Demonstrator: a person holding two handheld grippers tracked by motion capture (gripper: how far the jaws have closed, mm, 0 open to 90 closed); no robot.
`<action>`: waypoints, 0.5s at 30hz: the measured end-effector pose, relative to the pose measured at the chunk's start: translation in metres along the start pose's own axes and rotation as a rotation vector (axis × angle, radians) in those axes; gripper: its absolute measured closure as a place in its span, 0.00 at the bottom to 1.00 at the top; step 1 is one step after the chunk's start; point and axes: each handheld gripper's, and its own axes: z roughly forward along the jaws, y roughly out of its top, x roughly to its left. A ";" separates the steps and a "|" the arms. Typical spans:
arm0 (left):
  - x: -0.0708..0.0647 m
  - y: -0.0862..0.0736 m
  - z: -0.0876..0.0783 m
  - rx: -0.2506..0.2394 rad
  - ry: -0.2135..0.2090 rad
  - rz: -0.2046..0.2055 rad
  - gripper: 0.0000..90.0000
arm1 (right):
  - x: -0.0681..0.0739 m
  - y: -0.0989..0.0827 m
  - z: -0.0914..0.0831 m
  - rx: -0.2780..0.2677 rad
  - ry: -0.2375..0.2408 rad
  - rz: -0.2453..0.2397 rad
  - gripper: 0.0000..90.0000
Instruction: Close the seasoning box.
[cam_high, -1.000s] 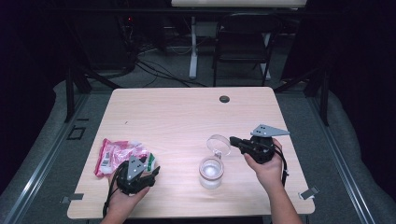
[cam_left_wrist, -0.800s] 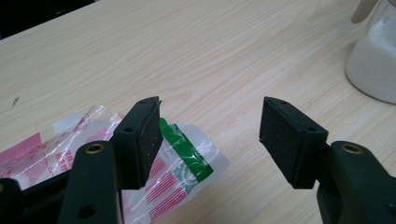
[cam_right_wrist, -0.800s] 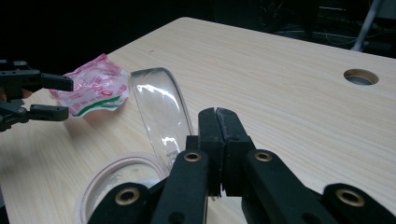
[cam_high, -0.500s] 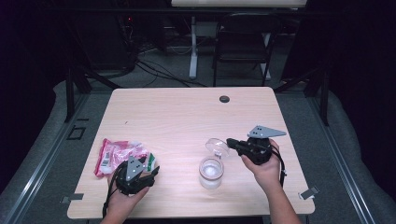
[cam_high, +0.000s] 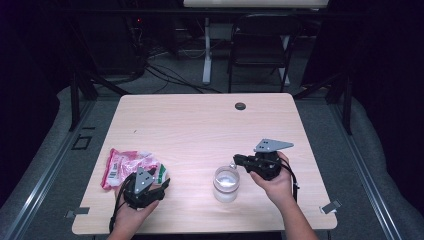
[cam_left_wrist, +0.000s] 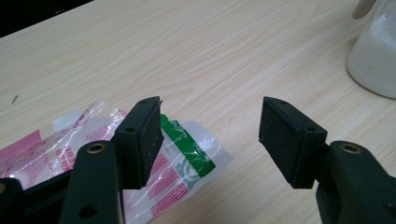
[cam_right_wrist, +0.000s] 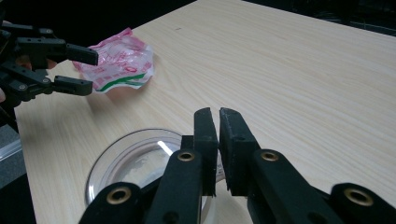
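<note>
Judged the capping nearly done. Saw the clear lid (cam_right_wrist: 135, 161) lying over the mouth of the jar (cam_high: 226, 184) of white powder, directly under the tips of the right gripper (cam_right_wrist: 218, 116). Found its jaws a mere slit apart, just then opening. Could not tell whether the lid's rim was still pinched low between them. Reckoned what was left: letting go fully, perhaps pressing or twisting the lid home.

Found the left gripper (cam_left_wrist: 210, 121) spread wide and holding nothing, with the pink-and-green packet (cam_high: 131, 165) on the bench (cam_high: 200, 125) just under and behind its one jaw.

Compared with a second before: had the lid up beside the jar then, over it now. Noted no change at the left.
</note>
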 end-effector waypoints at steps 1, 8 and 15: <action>0.000 0.000 0.000 0.000 0.000 0.000 0.43 | 0.001 0.000 0.000 0.001 0.006 -0.004 0.94; 0.001 0.000 0.000 0.002 0.002 -0.002 0.43 | 0.003 0.001 0.001 -0.005 0.027 -0.018 0.89; 0.003 0.000 -0.001 -0.006 0.003 -0.010 0.43 | 0.008 0.004 0.001 0.005 0.062 -0.041 0.75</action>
